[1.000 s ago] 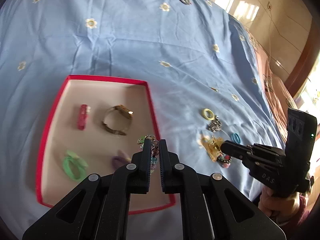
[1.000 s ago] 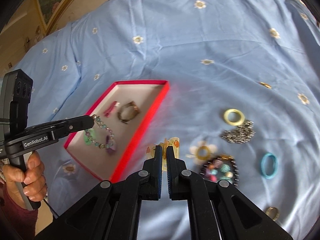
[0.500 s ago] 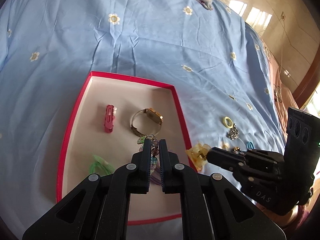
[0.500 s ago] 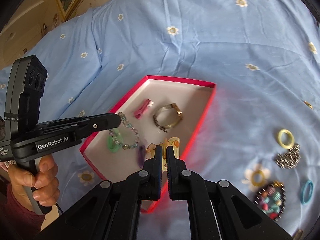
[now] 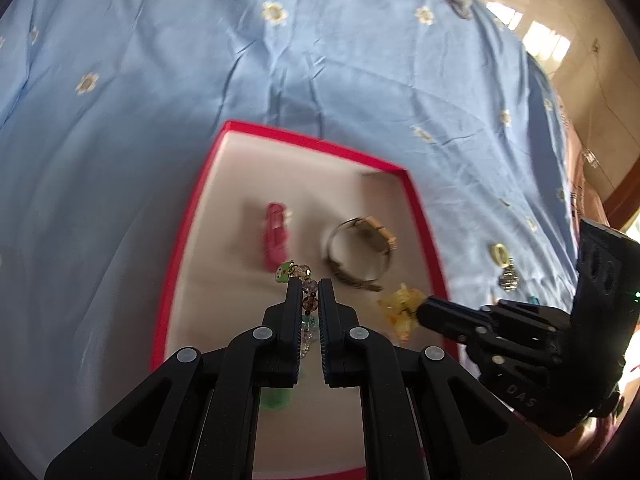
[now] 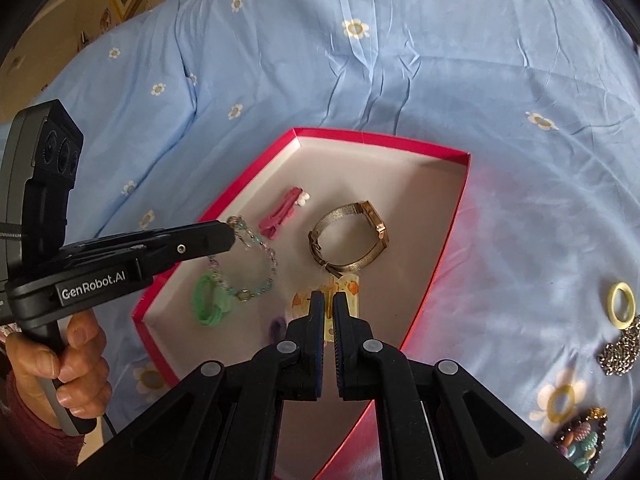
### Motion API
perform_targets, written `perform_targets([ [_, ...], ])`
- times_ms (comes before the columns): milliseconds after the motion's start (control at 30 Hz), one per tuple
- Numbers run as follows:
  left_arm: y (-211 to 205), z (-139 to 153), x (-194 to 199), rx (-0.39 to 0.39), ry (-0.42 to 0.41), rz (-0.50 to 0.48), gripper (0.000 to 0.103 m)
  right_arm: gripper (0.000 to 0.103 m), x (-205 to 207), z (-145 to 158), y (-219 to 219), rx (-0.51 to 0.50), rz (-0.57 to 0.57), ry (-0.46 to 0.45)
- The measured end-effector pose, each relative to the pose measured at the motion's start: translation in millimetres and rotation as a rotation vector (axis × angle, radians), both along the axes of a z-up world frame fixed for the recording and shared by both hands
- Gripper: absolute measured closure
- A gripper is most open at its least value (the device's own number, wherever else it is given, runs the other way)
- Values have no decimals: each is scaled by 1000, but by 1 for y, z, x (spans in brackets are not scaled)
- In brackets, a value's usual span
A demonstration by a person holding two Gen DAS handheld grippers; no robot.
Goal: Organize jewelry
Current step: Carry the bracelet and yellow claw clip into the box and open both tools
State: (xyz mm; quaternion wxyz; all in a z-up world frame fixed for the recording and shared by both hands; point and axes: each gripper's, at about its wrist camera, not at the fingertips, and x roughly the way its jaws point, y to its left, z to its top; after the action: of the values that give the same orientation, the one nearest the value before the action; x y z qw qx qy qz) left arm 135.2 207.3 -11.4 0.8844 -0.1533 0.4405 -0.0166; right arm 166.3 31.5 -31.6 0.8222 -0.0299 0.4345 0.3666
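Note:
A red-rimmed box (image 6: 452,236) (image 5: 188,216) with a pale floor lies on the blue bedspread. Inside lie a pink hair clip (image 6: 282,210) (image 5: 276,236), a gold mesh watch (image 6: 348,240) (image 5: 360,252), a green ring-shaped piece (image 6: 208,300) and a small purple piece (image 6: 277,326). My left gripper (image 5: 310,282) (image 6: 230,232) is shut on a beaded bracelet (image 6: 250,268) (image 5: 306,296) that hangs over the box. My right gripper (image 6: 328,296) (image 5: 424,308) is shut on a yellow translucent hair clip (image 6: 344,290) (image 5: 400,308), held above the box floor near the watch.
Loose pieces lie on the bedspread right of the box: a pale yellow ring (image 6: 622,305) (image 5: 499,252), a silver bead cluster (image 6: 622,350), a gold ring (image 6: 562,400) and a multicoloured beaded brooch (image 6: 584,446). A hand (image 6: 60,364) grips the left handle. Wooden floor (image 5: 580,20) borders the bed.
Both grippers have travelled left from the loose pile to above the box, each keeping its piece. The yellow clip now hangs over the box floor instead of over the bedspread.

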Motion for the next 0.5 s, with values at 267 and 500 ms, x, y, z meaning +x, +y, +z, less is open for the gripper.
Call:
perform_targets([
  [267, 17, -25, -1, 16, 63, 54, 96, 99, 1, -5, 10, -16, 16, -6],
  [500, 17, -31, -2, 35, 86, 60, 96, 95, 1, -6, 11, -7, 15, 3],
])
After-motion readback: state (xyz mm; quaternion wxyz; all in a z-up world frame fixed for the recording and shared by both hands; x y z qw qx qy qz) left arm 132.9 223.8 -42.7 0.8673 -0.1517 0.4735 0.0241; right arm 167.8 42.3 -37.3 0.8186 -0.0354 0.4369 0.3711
